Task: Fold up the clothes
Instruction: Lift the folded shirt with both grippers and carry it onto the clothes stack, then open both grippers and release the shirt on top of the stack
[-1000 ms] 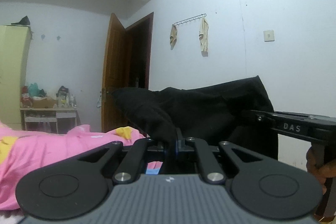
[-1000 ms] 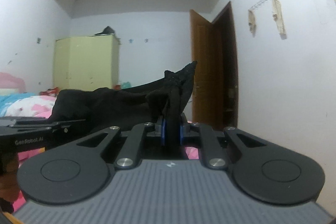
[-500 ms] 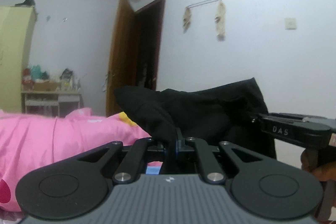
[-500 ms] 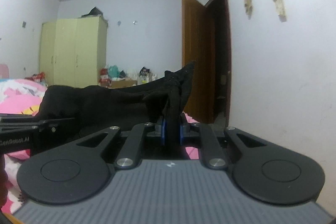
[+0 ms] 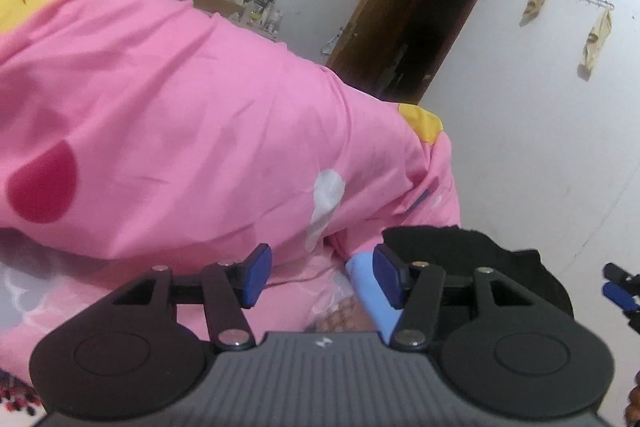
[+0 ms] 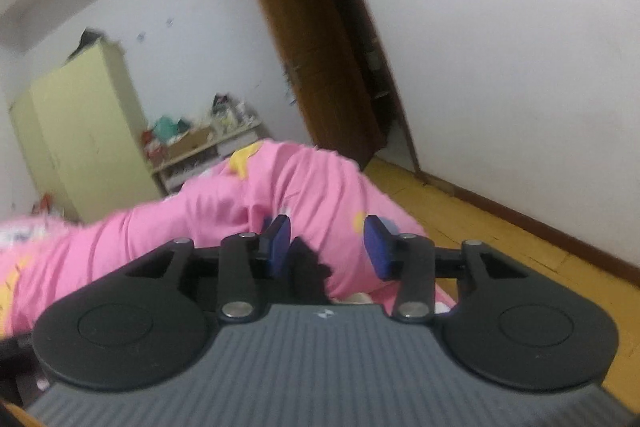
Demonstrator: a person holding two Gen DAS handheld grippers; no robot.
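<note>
The black garment [image 5: 472, 251] lies low on the bed, to the right of my left gripper [image 5: 322, 275], which is open and empty over the pink bedding. In the right wrist view a black piece of the garment [image 6: 308, 271] shows between the jaws of my right gripper [image 6: 328, 247], which is open and holds nothing. The right gripper's blue pads [image 5: 618, 297] show at the right edge of the left wrist view.
A pink quilt [image 5: 200, 131] covers the bed. A light blue cloth [image 5: 370, 291] lies below my left gripper. A brown door [image 6: 320, 47] stands open beside the white wall. A green wardrobe [image 6: 76, 139] and a cluttered table [image 6: 200, 143] stand behind. Yellow floor [image 6: 500, 239] lies to the right.
Both grippers have opened and let go of the black garment, which dropped onto the bed. Both cameras have tilted down toward the pink quilt.
</note>
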